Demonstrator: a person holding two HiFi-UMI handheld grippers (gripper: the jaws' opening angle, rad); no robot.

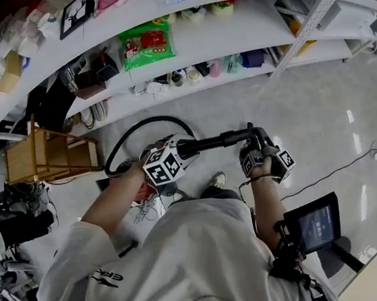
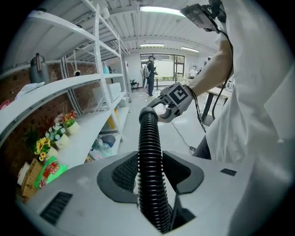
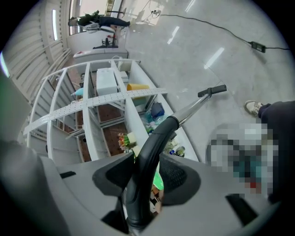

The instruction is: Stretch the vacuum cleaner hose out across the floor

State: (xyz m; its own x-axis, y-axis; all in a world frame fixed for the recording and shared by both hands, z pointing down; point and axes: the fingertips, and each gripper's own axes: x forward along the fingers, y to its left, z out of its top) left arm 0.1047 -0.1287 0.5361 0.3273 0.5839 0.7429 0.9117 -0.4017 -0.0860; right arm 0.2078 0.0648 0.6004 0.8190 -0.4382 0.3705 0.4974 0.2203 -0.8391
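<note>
Hose [image 2: 148,133] is pinched in our left tongs [image 2: 150,168], and our right tongs [image 3: 147,173] clamp its curved handle [image 3: 154,138]; the slack loops down to the floor beside the shelves [image 1: 247,29]. Pulling unevenly could slide the ribs through the pads, or snag the loop on the wooden stand [image 1: 48,158]. A cable [image 1: 339,167] crosses the floor to our right, where we might stretch it.

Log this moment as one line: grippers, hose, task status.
left gripper: shut on hose | right gripper: shut on handle | hose: looped | stretch: not yet done
</note>
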